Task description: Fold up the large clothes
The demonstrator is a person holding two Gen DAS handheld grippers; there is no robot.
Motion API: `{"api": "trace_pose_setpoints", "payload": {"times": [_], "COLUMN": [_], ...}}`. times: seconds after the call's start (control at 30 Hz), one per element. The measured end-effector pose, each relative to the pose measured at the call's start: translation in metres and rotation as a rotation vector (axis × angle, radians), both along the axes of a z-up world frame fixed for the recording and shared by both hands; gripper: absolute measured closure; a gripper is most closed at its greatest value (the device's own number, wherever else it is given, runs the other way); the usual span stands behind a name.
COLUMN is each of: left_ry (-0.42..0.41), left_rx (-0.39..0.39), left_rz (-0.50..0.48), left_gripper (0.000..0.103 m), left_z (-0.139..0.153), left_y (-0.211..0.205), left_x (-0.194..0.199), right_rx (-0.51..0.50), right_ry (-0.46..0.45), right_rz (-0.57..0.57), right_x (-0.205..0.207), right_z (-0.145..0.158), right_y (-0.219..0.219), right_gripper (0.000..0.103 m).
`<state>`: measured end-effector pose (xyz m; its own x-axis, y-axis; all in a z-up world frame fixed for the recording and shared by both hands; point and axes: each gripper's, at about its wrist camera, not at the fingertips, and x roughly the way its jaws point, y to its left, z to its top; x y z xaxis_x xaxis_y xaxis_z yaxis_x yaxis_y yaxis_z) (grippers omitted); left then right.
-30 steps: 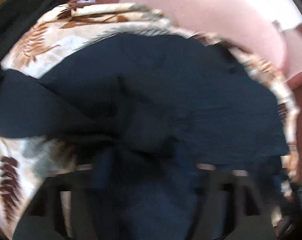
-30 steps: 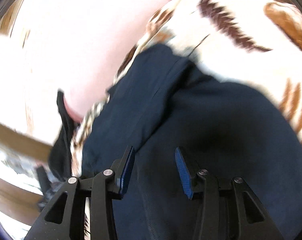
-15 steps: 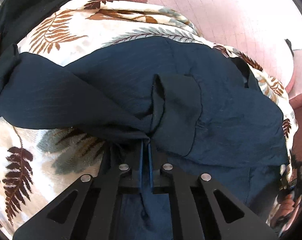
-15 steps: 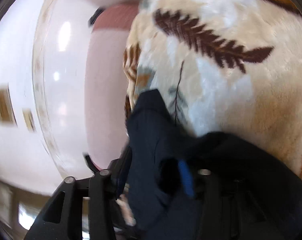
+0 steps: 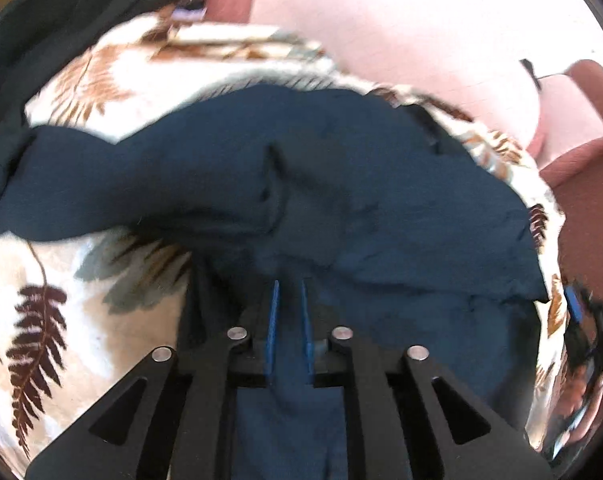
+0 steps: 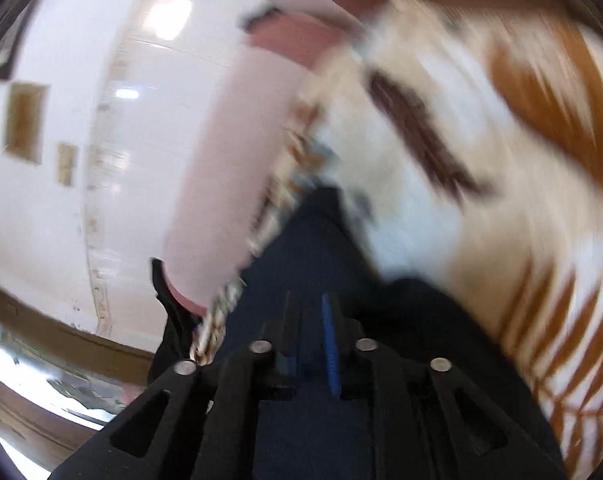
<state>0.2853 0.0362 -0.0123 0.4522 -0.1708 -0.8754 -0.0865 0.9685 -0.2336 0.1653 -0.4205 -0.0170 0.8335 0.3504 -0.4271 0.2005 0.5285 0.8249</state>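
Note:
A dark navy garment (image 5: 341,168) lies rumpled on a cream blanket with a fern print (image 5: 41,264). My left gripper (image 5: 289,286) points down at a bunched fold of it. Its jaws are opening, a narrow gap shows between the blue pads (image 5: 272,320), and the cloth lies at their tips, not pinched. In the blurred right wrist view the navy garment (image 6: 313,248) runs up from my right gripper (image 6: 309,300). Its jaws are opening, with the cloth still between them and draped over the left finger. The fern blanket (image 6: 481,240) fills the right side.
A pale pink cushion (image 5: 401,40) lies beyond the blanket, with a reddish-brown upholstered edge (image 5: 581,168) at the right. Another dark cloth (image 5: 61,12) is heaped at the top left. The right wrist view shows a white wall (image 6: 81,160) to the left.
My left gripper closed on a fold of the navy garment, then parted its pads and rose. My right gripper closed on the garment's edge and lifted away with it.

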Motion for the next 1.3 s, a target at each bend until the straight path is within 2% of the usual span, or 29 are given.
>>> {"api": "trace_pose_setpoints", "payload": {"times": [0.03, 0.07, 0.13, 0.2, 0.23, 0.27, 0.3, 0.33, 0.37, 0.4, 0.47, 0.5, 0.53, 0.6, 0.63, 0.67, 0.7, 0.73, 0.83, 0.97, 1.03, 1.1, 1.17, 1.2, 1.23, 1.3], "left_ry": [-0.016, -0.025, -0.039, -0.022, -0.002, 0.026, 0.054, 0.079, 0.059, 0.041, 0.052, 0.056, 0.063, 0.062, 0.052, 0.037, 0.024, 0.008, -0.022, -0.021, 0.01, 0.043, 0.078, 0.089, 0.099, 0.118], "left_rx": [0.012, 0.034, 0.105, 0.13, 0.141, 0.153, 0.167, 0.172, 0.158, 0.149, 0.125, 0.113, 0.1, 0.076, 0.062, 0.052, 0.05, 0.057, 0.084, 0.171, 0.221, 0.238, 0.228, 0.212, 0.181, 0.108], "left_rz": [-0.012, -0.01, 0.008, 0.014, 0.022, 0.027, 0.031, 0.033, 0.037, 0.038, 0.033, 0.03, 0.026, 0.02, 0.02, 0.029, 0.044, 0.072, 0.141, 0.285, 0.362, 0.426, 0.48, 0.494, 0.502, 0.494], "left_gripper": [0.077, 0.066, 0.063, 0.063, 0.063, 0.063, 0.063, 0.059, 0.057, 0.057, 0.057, 0.057, 0.057, 0.057, 0.057, 0.057, 0.056, 0.053, 0.043, 0.037, 0.036, 0.036, 0.036, 0.036, 0.036, 0.036], "left_z": [0.004, 0.006, 0.003, -0.005, -0.013, -0.024, -0.036, -0.048, -0.051, -0.049, -0.046, -0.043, -0.04, -0.03, -0.022, -0.014, -0.007, 0.004, 0.022, 0.036, 0.036, 0.03, 0.022, 0.017, 0.011, -0.002], "left_y": [-0.007, -0.013, -0.024, -0.028, -0.027, -0.024, -0.025, -0.023, -0.02, -0.018, -0.014, -0.012, -0.008, 0.001, 0.008, 0.014, 0.025, 0.042, 0.09, 0.175, 0.216, 0.25, 0.279, 0.288, 0.295, 0.3], "left_x": [0.005, 0.013, 0.029, 0.041, 0.046, 0.052, 0.057, 0.061, 0.06, 0.058, 0.055, 0.053, 0.05, 0.039, 0.033, 0.027, 0.023, 0.018, 0.008, 0.001, 0.001, -0.002, -0.007, -0.009, -0.01, -0.008], "right_rx": [-0.041, -0.076, -0.136, -0.135, -0.112, -0.095, -0.134, -0.211, -0.23, -0.198, -0.179, -0.236, -0.27, -0.317, -0.319, -0.315, -0.305, -0.306, -0.329, -0.339, -0.318, -0.341, -0.392, -0.384, -0.332, -0.217], "right_ry": [0.011, 0.036, 0.132, 0.219, 0.261, 0.256, 0.228, 0.24, 0.284, 0.285, 0.285, 0.285, 0.261, 0.145, 0.125, 0.107, 0.103, 0.111, 0.119, 0.047, 0.061, 0.103, 0.192, 0.245, 0.27, 0.207], "right_rz": [-0.002, -0.012, 0.001, 0.028, 0.07, 0.106, 0.116, 0.09, 0.088, 0.084, 0.058, 0.021, 0.001, -0.003, 0.01, 0.043, 0.103, 0.136, 0.237, 0.346, 0.401, 0.426, 0.409, 0.401, 0.397, 0.358], "right_x": [0.015, 0.024, 0.059, 0.076, 0.083, 0.086, 0.086, 0.085, 0.086, 0.084, 0.079, 0.072, 0.067, 0.051, 0.049, 0.047, 0.049, 0.052, 0.058, 0.061, 0.07, 0.08, 0.093, 0.096, 0.096, 0.091], "right_z": [0.003, 0.004, -0.011, -0.032, -0.045, -0.051, -0.051, -0.052, -0.062, -0.068, -0.059, -0.045, -0.034, -0.008, -0.003, 0.002, 0.004, 0.004, 0.001, 0.007, 0.002, -0.01, -0.033, -0.047, -0.062, -0.068], "right_y": [0.0, 0.001, 0.006, 0.012, 0.018, 0.023, 0.027, 0.028, 0.028, 0.026, 0.025, 0.03, 0.034, 0.053, 0.061, 0.072, 0.09, 0.102, 0.149, 0.21, 0.233, 0.252, 0.256, 0.253, 0.248, 0.234], "right_gripper": [0.049, 0.049, 0.049, 0.049, 0.063, 0.082, 0.097, 0.097, 0.097, 0.099, 0.093, 0.085, 0.084, 0.084, 0.08, 0.076, 0.065, 0.061, 0.061, 0.061, 0.061, 0.062, 0.062, 0.062, 0.063, 0.064]}}
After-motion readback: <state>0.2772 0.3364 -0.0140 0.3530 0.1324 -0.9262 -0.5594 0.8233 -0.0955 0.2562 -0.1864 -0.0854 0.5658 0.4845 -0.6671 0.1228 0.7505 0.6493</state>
